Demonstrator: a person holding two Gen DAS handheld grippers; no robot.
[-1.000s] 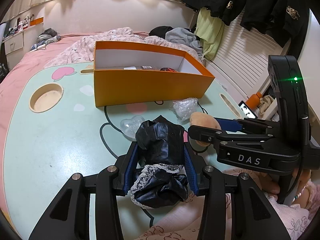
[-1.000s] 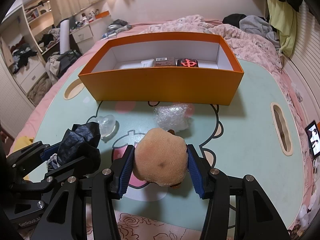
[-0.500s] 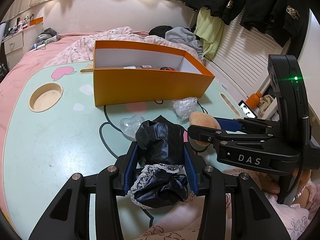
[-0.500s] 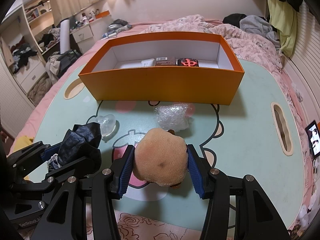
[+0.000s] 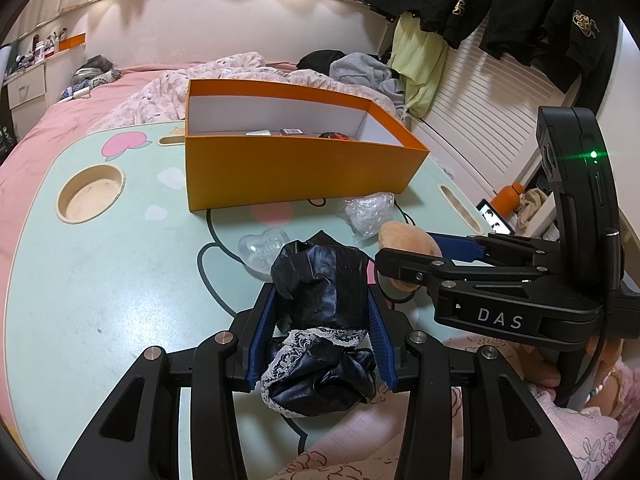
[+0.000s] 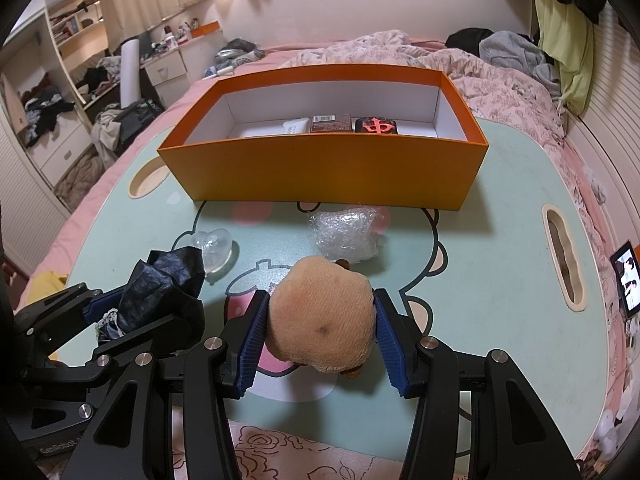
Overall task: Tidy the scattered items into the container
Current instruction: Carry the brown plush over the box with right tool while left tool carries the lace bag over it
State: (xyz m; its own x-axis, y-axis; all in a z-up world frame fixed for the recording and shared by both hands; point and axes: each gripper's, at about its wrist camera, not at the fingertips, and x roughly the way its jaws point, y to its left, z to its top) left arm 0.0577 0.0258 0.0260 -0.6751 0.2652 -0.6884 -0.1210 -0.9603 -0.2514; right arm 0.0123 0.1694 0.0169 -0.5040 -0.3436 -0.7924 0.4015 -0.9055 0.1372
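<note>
– Left claw, status?
– Clamped on the crumpled black leather-look garment with white lace trim, low over the near edge of the pale green cartoon-print table. Right claw is closed on the tan round plush toy, just beside it at the same edge.
– Any change over the last second?
– None recorded: both claws hold as before, neither load has moved. In my judgement the carry has not begun.
– Container?
– Long orange cardboard box with white lining, at the far edge, well apart from both loads. A white tube, a brown packet and a black block with a red character lie inside.
– Outstanding?
– A wad of clear bubble wrap near the box's front wall, and a clear heart-shaped plastic piece toward the left edge.
</note>
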